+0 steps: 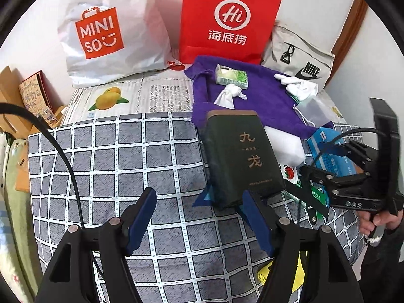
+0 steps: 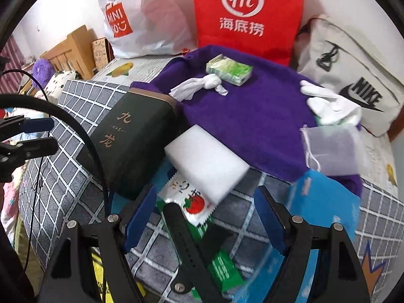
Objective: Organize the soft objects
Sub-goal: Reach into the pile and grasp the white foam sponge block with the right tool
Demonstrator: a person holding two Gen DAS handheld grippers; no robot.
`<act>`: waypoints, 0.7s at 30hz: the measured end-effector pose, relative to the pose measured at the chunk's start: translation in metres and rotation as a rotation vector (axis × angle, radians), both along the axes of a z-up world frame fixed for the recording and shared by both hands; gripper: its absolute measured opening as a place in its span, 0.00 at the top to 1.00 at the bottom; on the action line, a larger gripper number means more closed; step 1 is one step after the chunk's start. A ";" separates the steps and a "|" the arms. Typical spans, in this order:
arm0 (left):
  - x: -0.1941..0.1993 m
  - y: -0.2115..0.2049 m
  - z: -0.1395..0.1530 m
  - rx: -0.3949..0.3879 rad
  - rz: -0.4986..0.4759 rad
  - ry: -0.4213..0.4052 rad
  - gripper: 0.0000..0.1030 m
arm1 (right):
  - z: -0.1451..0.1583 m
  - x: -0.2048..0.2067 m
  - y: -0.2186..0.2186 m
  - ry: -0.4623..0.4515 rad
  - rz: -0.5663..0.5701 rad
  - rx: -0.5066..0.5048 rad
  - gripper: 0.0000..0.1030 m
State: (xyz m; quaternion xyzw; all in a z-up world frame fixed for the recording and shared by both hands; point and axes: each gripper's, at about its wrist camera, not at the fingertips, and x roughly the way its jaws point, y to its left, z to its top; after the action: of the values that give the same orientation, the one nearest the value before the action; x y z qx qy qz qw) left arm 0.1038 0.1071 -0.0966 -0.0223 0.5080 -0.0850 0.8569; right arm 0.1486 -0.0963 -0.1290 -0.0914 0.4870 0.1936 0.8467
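A purple towel (image 1: 255, 98) (image 2: 252, 106) lies spread on the bed. On it lie a knotted white cloth (image 1: 231, 94) (image 2: 199, 84), a green tissue pack (image 1: 231, 77) (image 2: 228, 69), white gloves (image 1: 299, 85) (image 2: 328, 103) and a clear drawstring pouch (image 1: 313, 112) (image 2: 333, 149). A white sponge block (image 1: 284, 145) (image 2: 205, 165) lies at the towel's near edge beside a dark green tin (image 1: 242, 156) (image 2: 133, 139). My left gripper (image 1: 198, 204) is open and empty over the checked blanket, just before the tin. My right gripper (image 2: 205, 204) is open above a tomato snack packet (image 2: 194, 199), just short of the sponge.
A white Miniso bag (image 1: 111, 30) (image 2: 141, 17), a red paper bag (image 1: 227, 22) (image 2: 247, 12) and a grey Nike bag (image 1: 300, 60) (image 2: 353, 80) stand along the back wall. A blue box (image 1: 330, 149) (image 2: 320, 202) lies right of the sponge. A black strap (image 2: 181, 237) lies under my right gripper.
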 end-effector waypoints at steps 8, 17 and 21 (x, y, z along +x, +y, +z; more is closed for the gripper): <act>0.001 0.012 -0.005 -0.006 0.012 -0.012 0.30 | -0.027 0.033 0.007 0.082 0.011 -0.035 0.23; 0.003 0.026 -0.016 -0.033 0.021 -0.006 0.30 | -0.036 0.038 0.007 0.179 0.085 0.012 0.31; 0.006 0.030 -0.018 -0.050 0.024 -0.008 0.30 | -0.029 0.031 0.007 0.149 0.095 -0.024 0.31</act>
State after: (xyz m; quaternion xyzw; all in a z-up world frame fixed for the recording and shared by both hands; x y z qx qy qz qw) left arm 0.1099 0.1371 -0.1150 -0.0495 0.5021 -0.0875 0.8590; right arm 0.1800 -0.0891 -0.1582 -0.1101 0.5462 0.2341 0.7967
